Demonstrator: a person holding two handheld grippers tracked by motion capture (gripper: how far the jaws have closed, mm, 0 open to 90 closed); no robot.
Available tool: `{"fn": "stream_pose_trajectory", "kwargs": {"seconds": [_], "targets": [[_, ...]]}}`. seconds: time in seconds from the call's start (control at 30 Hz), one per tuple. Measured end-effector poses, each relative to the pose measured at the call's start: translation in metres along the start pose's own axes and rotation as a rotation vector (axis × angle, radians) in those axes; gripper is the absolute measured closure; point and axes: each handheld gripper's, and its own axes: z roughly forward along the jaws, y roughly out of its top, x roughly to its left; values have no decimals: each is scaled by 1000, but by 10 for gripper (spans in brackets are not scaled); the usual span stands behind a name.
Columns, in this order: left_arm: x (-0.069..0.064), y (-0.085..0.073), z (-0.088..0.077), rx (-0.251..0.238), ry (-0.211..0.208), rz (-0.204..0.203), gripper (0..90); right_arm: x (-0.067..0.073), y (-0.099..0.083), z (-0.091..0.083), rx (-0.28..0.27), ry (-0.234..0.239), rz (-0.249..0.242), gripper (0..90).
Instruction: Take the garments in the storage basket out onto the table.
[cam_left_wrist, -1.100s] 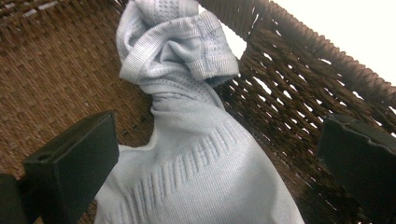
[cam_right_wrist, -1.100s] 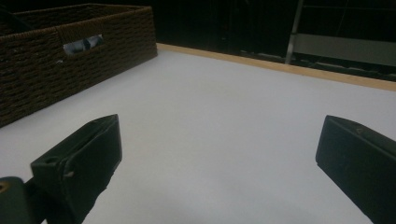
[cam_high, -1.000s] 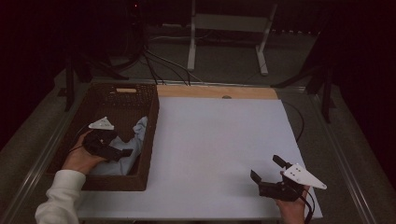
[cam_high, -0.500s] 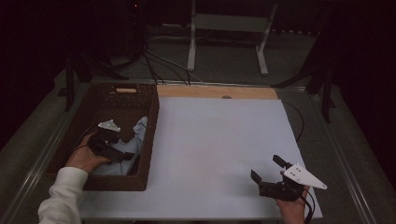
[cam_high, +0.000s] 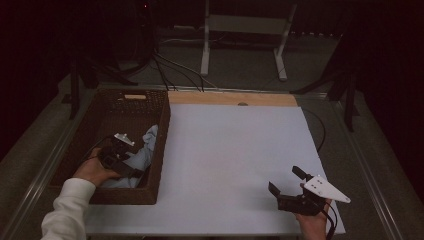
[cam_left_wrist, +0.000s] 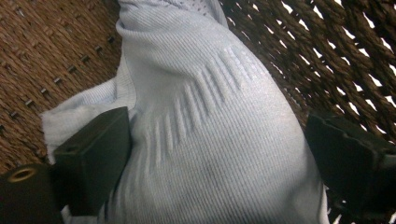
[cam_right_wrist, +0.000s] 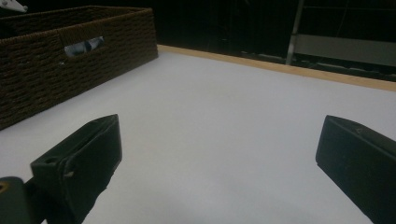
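The pale blue knit garment (cam_left_wrist: 205, 121) between your left tool's (cam_left_wrist: 215, 154) closing jaws is soft, light — pinch a thick fold.

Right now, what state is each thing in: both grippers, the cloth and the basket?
left gripper: down in the basket, jaws just closing around a fold of the cloth, pads not clearly pressing yet.
right gripper: jaws wide open, nothing between them, over the white table.
pale blue cloth: crumpled, lying inside the basket against its right wall.
wicker basket: upright at the table's left edge, no lid.
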Motion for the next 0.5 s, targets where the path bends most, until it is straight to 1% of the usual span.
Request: {"fn": "stream_pose_trajectory", "kwargs": {"seconds": [0.07,0.1,0.13,0.2,0.23,0.3,0.33,0.37,0.4,0.5], "targets": [[0,0,0,19,1,15,125,0,0,0,0,0,3,6],[0,0,0,19,1,15,132,0,0,0,0,0,3,6],[-1,1,0,44,-2,14,132,0,0,0,-1,0,2,6],[-2,2,2,63,7,5,134,0,0,0,1,1,2,6],[-2,3,3,73,9,7,136,0,0,0,2,1,2,6],[-2,3,3,82,20,11,179,0,0,0,2,1,2,6],[-1,3,2,88,22,11,228,0,0,0,2,1,2,6],[-1,3,2,90,28,16,295,0,0,0,2,0,2,6],[0,3,1,96,32,12,363,0,0,0,3,1,3,6],[1,4,-1,95,54,-4,491,0,0,0,4,1,2,6]]}}
